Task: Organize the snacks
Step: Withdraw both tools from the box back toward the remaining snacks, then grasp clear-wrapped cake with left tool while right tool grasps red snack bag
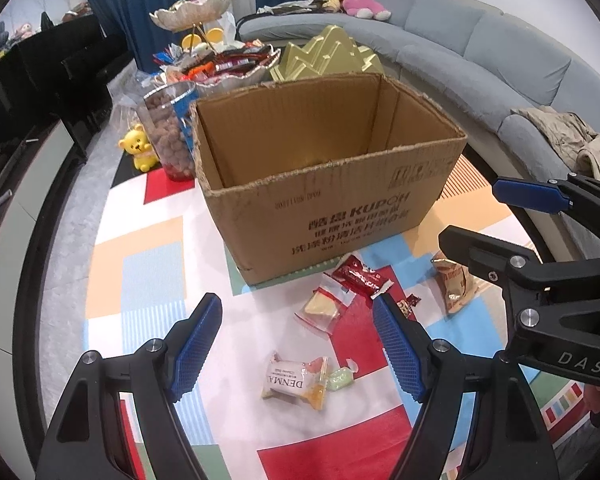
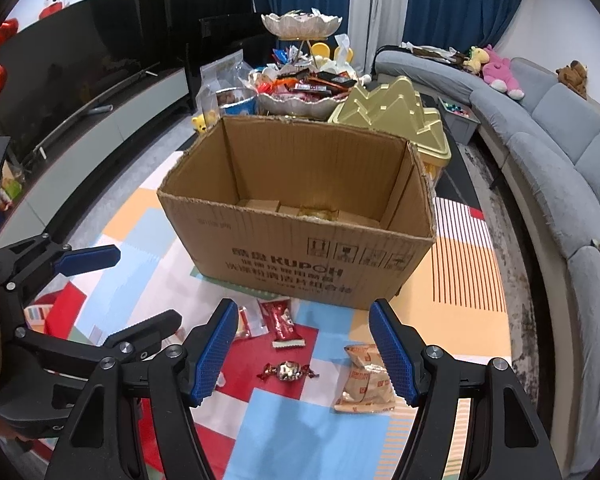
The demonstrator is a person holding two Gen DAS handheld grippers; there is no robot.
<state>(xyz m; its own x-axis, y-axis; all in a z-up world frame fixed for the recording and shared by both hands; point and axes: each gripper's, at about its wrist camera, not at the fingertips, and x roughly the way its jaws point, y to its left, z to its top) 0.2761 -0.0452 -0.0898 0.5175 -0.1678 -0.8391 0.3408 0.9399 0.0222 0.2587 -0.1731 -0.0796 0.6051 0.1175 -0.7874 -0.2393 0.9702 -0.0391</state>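
Snacks scattered on the colourful mat (image 1: 152, 280), just in front of the near wall of an open cardboard box (image 1: 340, 216). Box stands upright mid-mat, flaps gone, rim ragged, seemingly a packet or two already on its floor. Behind it, far side: tiered dish (image 2: 300, 96) heaped with more sweets, gold tin (image 2: 400, 120), tub of brown balls (image 1: 168, 132).

Left gripper (image 1: 298, 352) released, jaws wide, nothing between the pads, hanging over a white cake packet (image 1: 288, 380) with a small green sweet (image 1: 340, 378) touching its right edge. Right gripper (image 2: 304, 354) likewise released and empty, above a twist-wrapped candy (image 2: 286, 372), with a tan crisp bag (image 2: 366, 380) just beside the right pad.

Likely trouble: both tools close together, so a clash when reaching for neighbouring pieces. Thin flat wrappers hard to pinch off a soft mat; pads may slide over or crush the cake. Green sweet could get caught along with the white packet. Crisp bag, puffy and slick, may slip out if gripped at a corner.

Further snacks nearer the box: clear pouch with a yellow slice (image 1: 324, 308), then a red foil bar (image 1: 362, 278), both flat and lightly crumpled.
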